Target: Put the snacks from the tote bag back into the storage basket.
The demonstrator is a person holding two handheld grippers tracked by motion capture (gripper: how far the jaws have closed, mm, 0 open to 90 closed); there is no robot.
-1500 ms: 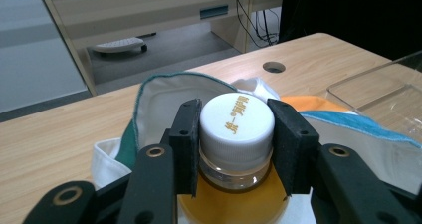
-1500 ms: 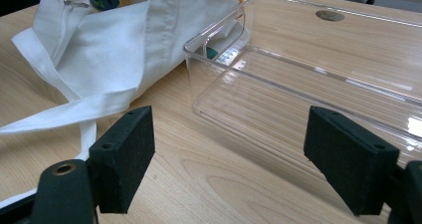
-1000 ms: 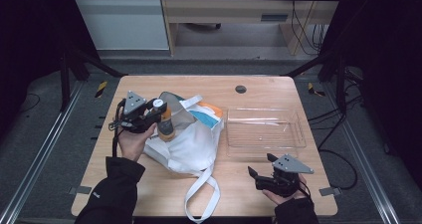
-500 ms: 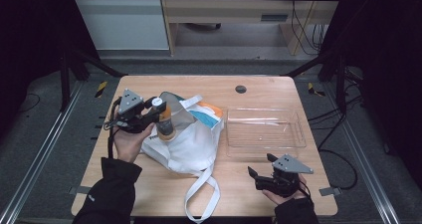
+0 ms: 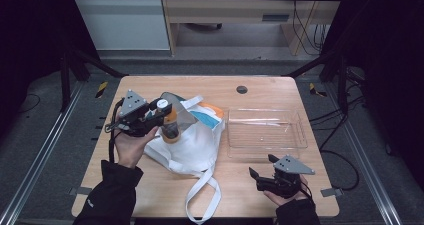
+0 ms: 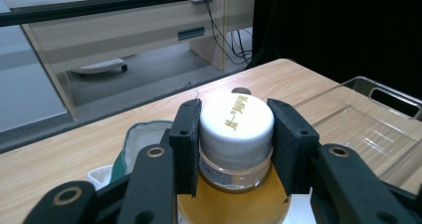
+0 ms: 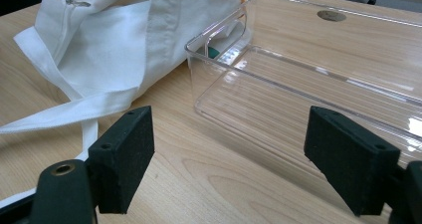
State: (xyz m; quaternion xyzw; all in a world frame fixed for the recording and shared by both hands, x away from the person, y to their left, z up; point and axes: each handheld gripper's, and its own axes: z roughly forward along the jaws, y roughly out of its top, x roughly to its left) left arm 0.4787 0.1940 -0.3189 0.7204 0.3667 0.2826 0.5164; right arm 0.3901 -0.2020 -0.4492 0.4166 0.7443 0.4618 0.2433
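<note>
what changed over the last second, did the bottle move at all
Barely. The left gripper, shut on the orange bottle just under its white cap, eased it slightly right and down, keeping it over the white bag. Nothing was grasped or released. The right gripper stayed open near the table's front edge, and the clear tray and bag stayed where they were.

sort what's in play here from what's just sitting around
In play:
- bottle of orange drink, white cap, clamped in the left tongs
- white cloth bag under it
- clear plastic tray, empty, beside the bag
- right tongs, open, near the tray

Just sitting around:
- round dark fitting in the table
- cables on the floor
</note>
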